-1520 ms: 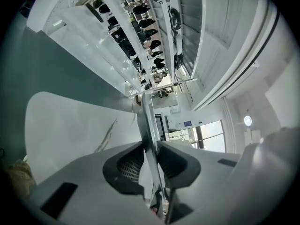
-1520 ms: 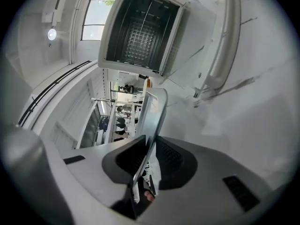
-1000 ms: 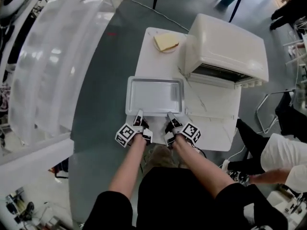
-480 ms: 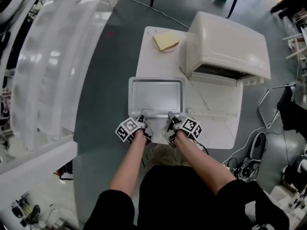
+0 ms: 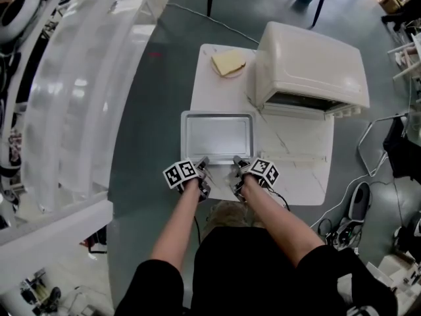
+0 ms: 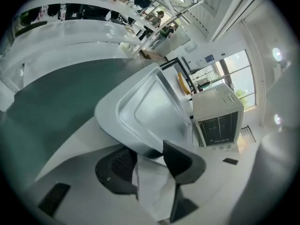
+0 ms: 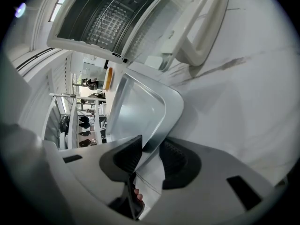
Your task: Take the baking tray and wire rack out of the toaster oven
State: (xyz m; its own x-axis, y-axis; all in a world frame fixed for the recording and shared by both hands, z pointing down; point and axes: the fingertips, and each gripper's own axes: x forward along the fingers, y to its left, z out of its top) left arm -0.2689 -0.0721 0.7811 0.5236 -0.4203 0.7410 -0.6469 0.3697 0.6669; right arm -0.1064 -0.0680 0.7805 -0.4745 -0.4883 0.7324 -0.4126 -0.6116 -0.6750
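Both left gripper (image 5: 203, 161) and right gripper (image 5: 237, 162) are just opening, seemingly off the baking tray (image 5: 218, 135) rim lying between your jaws; wire rack (image 7: 105, 25) is awaiting you.

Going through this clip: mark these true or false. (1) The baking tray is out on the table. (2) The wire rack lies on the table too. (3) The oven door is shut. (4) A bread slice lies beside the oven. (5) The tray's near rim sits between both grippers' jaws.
1. True: the baking tray lies on the table.
2. False: the wire rack is inside the toaster oven.
3. False: the oven door hangs open.
4. True: the bread slice is there.
5. True: the left gripper and right gripper have just been opening, pads off the rim.
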